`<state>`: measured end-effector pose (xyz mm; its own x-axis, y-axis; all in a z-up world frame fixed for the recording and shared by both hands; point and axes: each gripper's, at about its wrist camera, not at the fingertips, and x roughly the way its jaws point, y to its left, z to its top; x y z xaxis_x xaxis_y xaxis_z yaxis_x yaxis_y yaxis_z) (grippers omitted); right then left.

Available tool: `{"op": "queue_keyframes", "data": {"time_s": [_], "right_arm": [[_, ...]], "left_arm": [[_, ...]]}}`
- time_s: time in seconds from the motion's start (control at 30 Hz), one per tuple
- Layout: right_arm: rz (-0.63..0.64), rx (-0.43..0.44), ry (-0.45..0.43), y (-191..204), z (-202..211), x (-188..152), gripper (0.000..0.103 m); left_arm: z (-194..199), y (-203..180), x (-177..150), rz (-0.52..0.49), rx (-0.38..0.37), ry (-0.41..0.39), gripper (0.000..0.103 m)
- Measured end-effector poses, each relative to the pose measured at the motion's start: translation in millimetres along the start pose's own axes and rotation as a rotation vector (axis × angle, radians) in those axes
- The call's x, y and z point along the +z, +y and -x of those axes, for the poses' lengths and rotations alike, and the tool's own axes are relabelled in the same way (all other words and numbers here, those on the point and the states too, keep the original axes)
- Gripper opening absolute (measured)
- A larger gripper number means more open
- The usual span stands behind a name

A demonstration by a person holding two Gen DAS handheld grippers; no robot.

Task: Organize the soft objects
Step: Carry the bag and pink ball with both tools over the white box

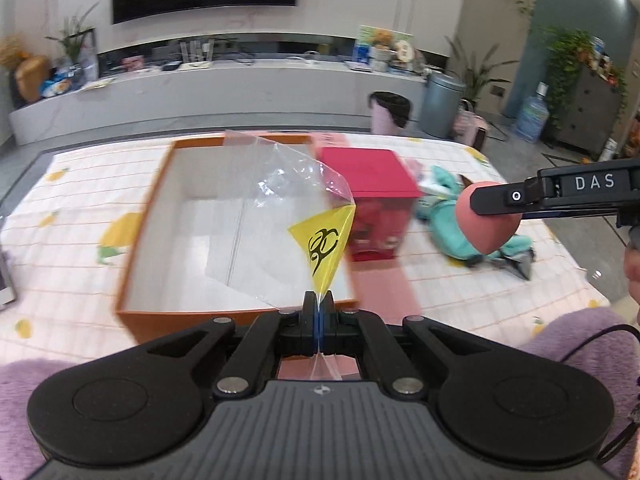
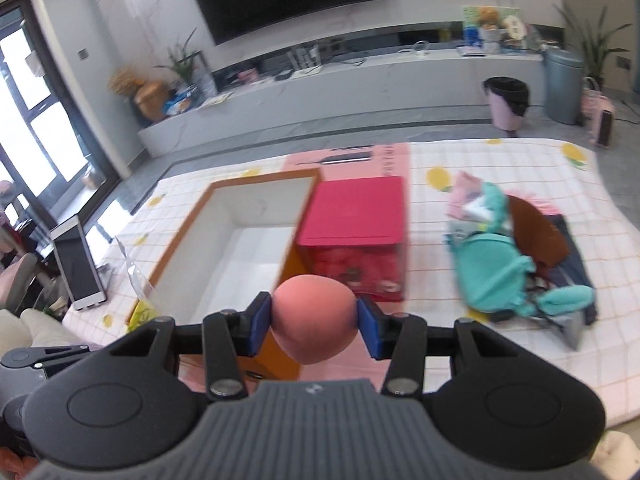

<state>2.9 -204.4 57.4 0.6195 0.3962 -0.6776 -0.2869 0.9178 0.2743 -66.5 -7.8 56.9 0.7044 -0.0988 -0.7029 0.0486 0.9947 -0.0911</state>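
Over the mattress's near edge: both grippers are carrying loads.
Left gripper (image 1: 319, 300): pinching the clear bag (image 1: 280, 216).
Right gripper (image 2: 314, 320): squeezing the pink sponge (image 2: 314, 322).
Next, likely: sponge into bag.

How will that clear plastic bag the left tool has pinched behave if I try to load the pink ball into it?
The clear plastic bag looks thin and floppy: it hangs creased from the left tool, pinched at one corner. Its mouth probably won't hold open unaided. The pink ball bulges between the right tool's pads, so it likely squashes easily.
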Motion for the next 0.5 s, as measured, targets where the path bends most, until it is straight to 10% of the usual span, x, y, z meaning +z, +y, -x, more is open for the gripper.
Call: {"op": "queue_keyframes", "data": {"time_s": [0.5], "right_arm": [[0.036,0.108,-0.029,84.9,-78.6,73.8,0.047]], "left_arm": [[-52.3,76.5,51.5,0.086,0.099,-0.059,0.000]]}}
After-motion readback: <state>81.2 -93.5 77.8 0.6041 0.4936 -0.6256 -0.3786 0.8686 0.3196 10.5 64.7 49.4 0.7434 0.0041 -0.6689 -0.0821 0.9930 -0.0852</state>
